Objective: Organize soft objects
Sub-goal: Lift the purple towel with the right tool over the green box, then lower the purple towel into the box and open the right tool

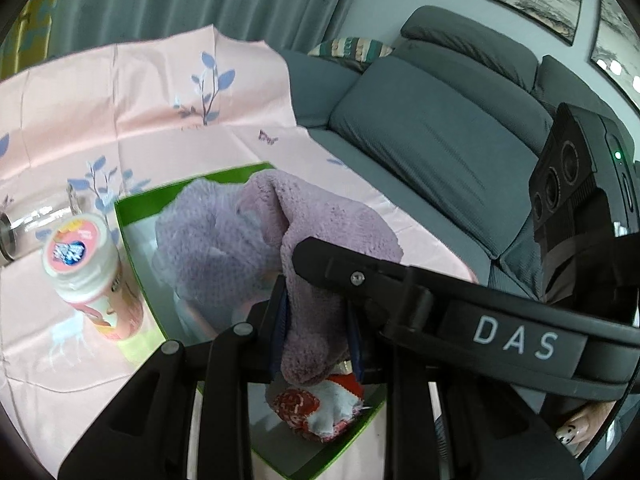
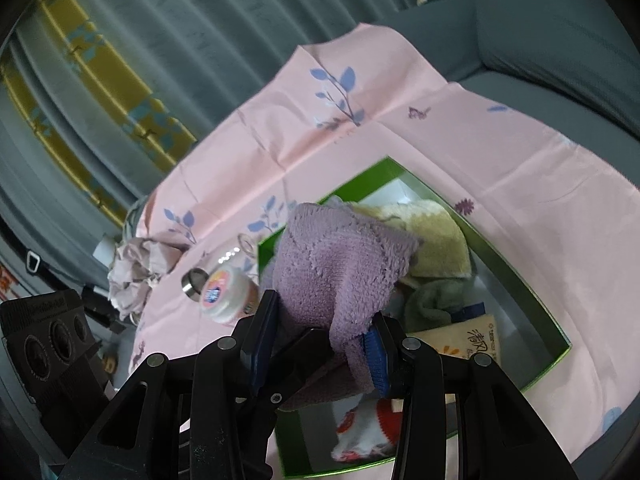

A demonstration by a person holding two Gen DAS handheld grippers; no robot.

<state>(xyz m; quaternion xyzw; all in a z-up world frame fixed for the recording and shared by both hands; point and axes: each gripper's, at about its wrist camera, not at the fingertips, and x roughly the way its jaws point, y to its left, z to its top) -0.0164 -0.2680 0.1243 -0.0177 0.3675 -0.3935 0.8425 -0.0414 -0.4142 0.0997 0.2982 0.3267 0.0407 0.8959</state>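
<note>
My left gripper (image 1: 318,320) pinching purple towel (image 1: 224,232), right gripper (image 2: 320,344) spread around it, bunched above green box (image 2: 516,276).

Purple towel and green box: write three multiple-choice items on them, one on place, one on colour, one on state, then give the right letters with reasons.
1. Where does the purple towel hang?
A. Over the green box
B. On the sofa
C. Over the white-lidded bottle

2. What colour is the towel lying at the far end inside the box?
A. Red
B. Pale yellow
C. Black

3. How are the left tongs?
A. Open and free
B. Shut on the bottle
C. Shut on the purple towel

Answers:
1 A: both wrist views show the towel held above the box's open interior.
2 B: the right wrist view shows a pale yellow towel beyond the purple one.
3 C: the left wrist view shows purple cloth pinched between the blue pads; the right tongs have an edge of it draped over one pad.
</note>
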